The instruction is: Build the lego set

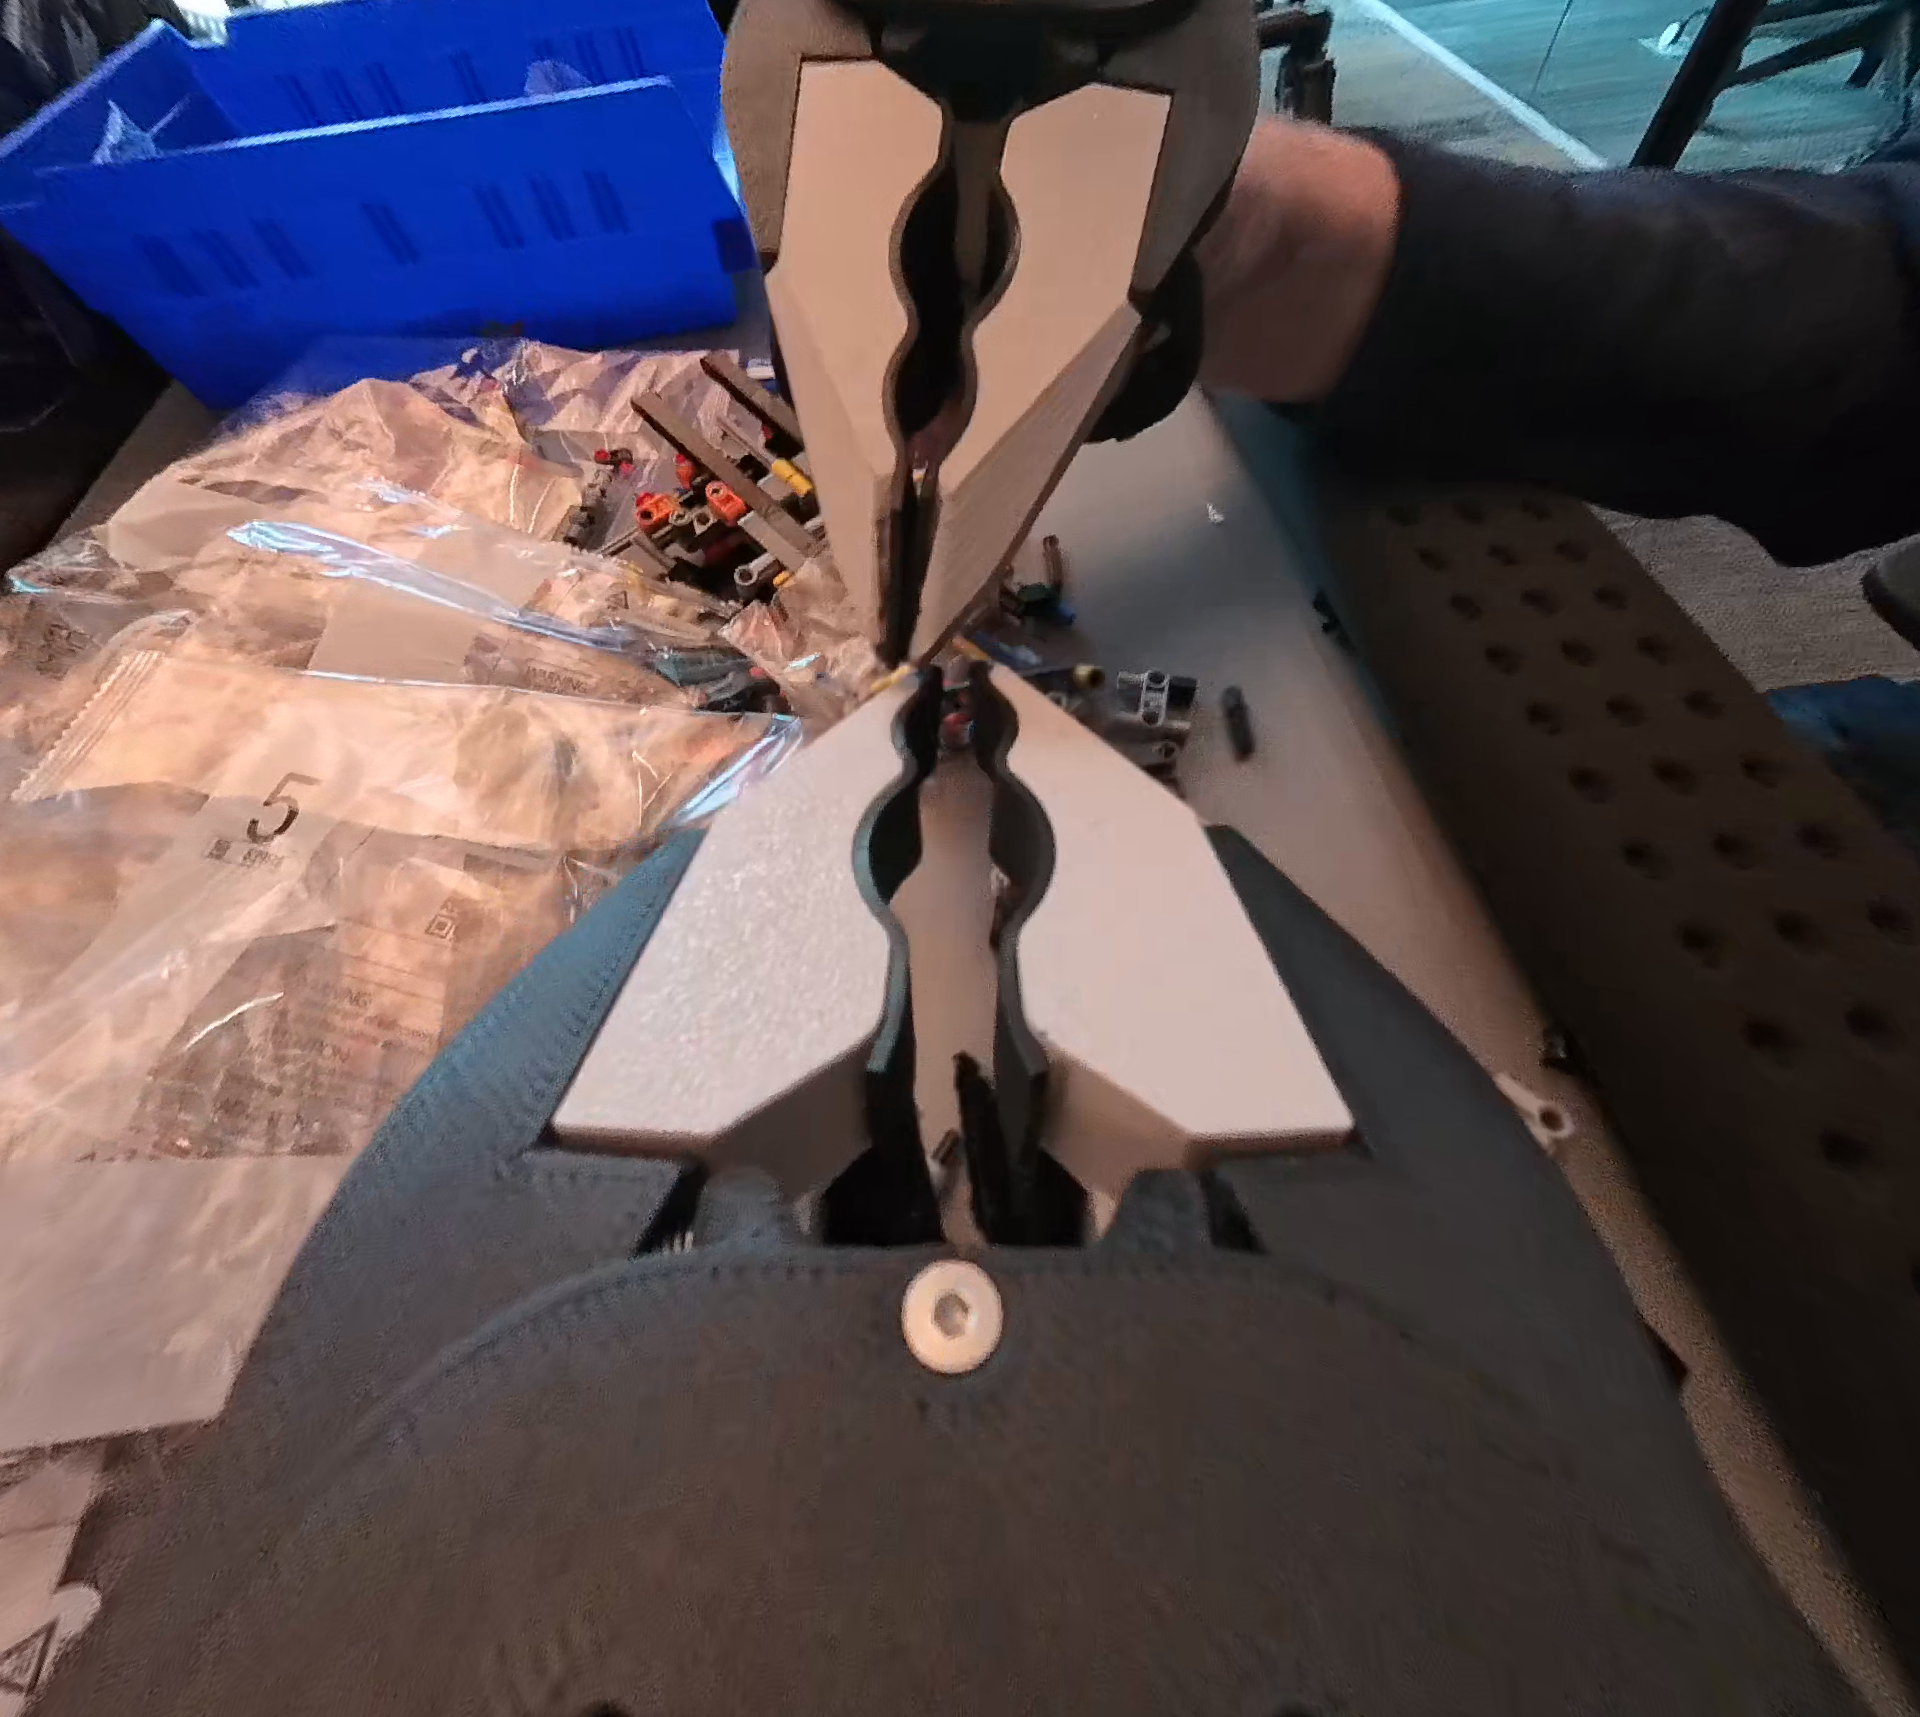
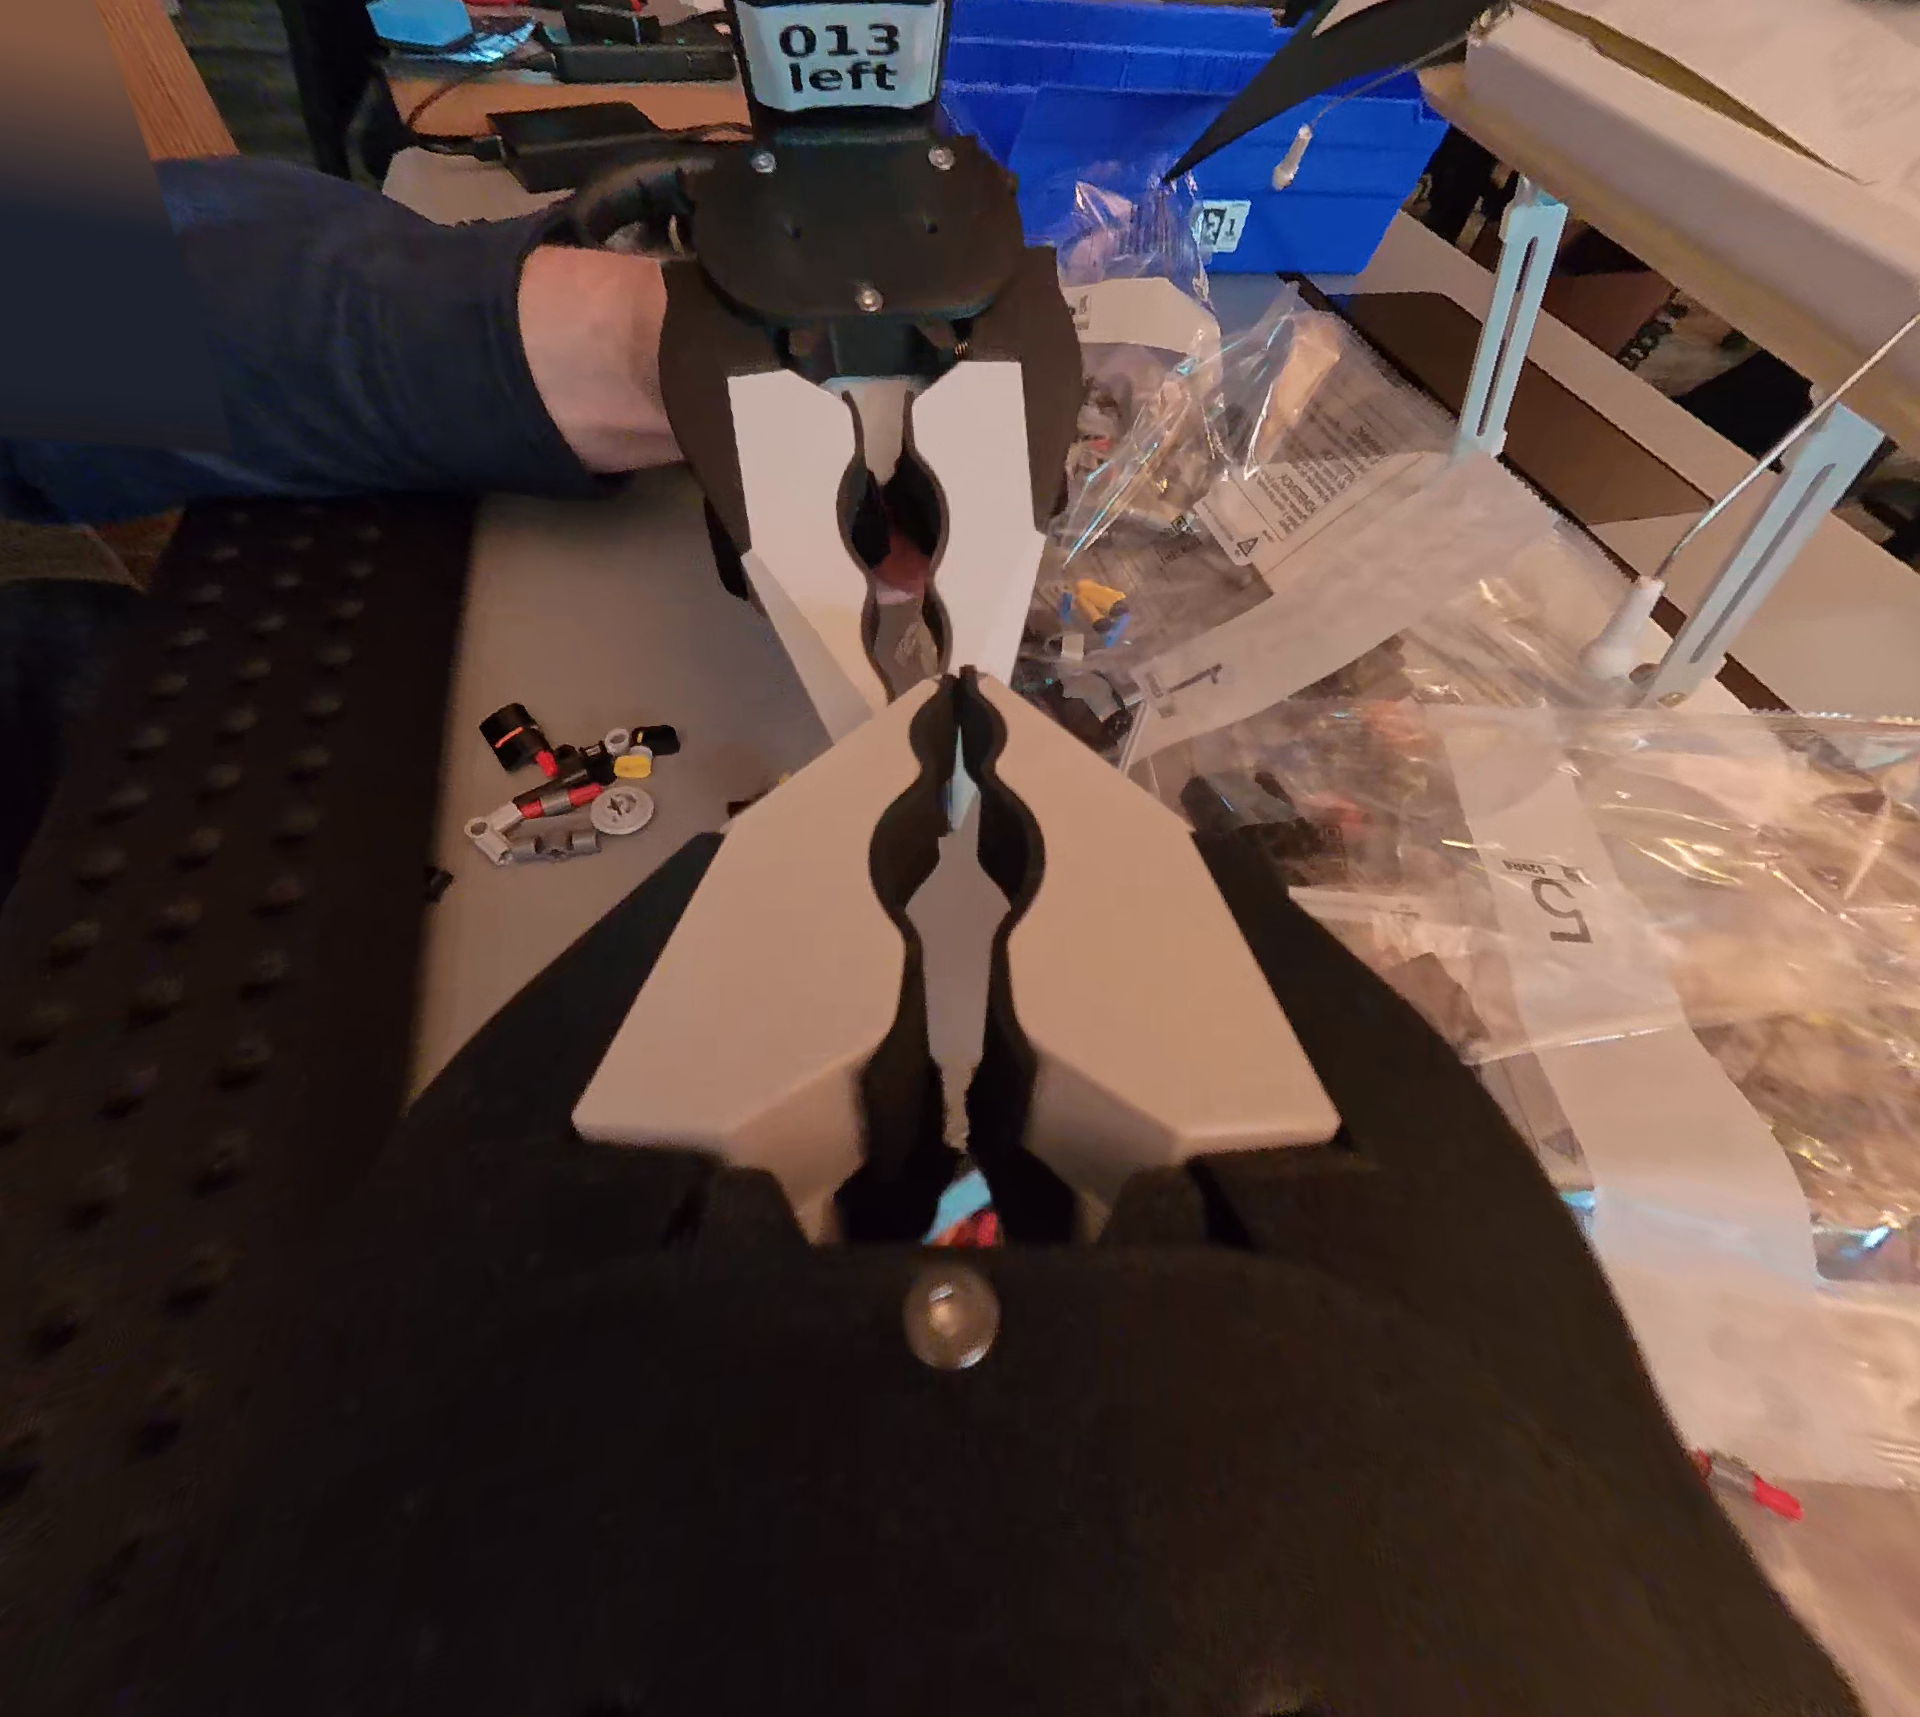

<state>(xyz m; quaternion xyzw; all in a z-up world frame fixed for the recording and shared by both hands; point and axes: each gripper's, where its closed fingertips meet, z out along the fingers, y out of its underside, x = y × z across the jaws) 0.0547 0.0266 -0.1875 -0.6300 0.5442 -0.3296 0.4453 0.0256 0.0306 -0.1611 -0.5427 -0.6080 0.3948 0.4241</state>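
Note:
My left gripper [image 1: 940, 685] and my right gripper [image 1: 899, 644] meet tip to tip above the grey table [image 1: 1174, 514]. Both have their jaws closed. A small red and dark lego piece [image 1: 951, 720] sits between the left fingers. A thin yellow piece [image 1: 902, 678] shows where the tips meet, at the right gripper's tips. In the right wrist view my right gripper [image 2: 958, 682] faces the left gripper [image 2: 914, 680], which has a red and grey part [image 2: 899, 587] in its gap. A partly built dark lego assembly [image 1: 717, 504] lies behind the tips.
Loose small parts [image 1: 1143, 696] [image 2: 571, 784] lie on the table. Clear plastic bags [image 1: 312, 732] [image 2: 1558, 836] of parts cover one side. Blue bins [image 1: 395, 213] [image 2: 1143, 109] stand at the back. A black perforated mat [image 1: 1662, 784] [image 2: 208, 836] borders the table. A box on a white stand [image 2: 1662, 57] overhangs. Less than 4 cm separates the two grippers' tips. Between my left fingertips and the partly built dark lego assembly [image 1: 717, 504] there is roughly 15 centimeters.

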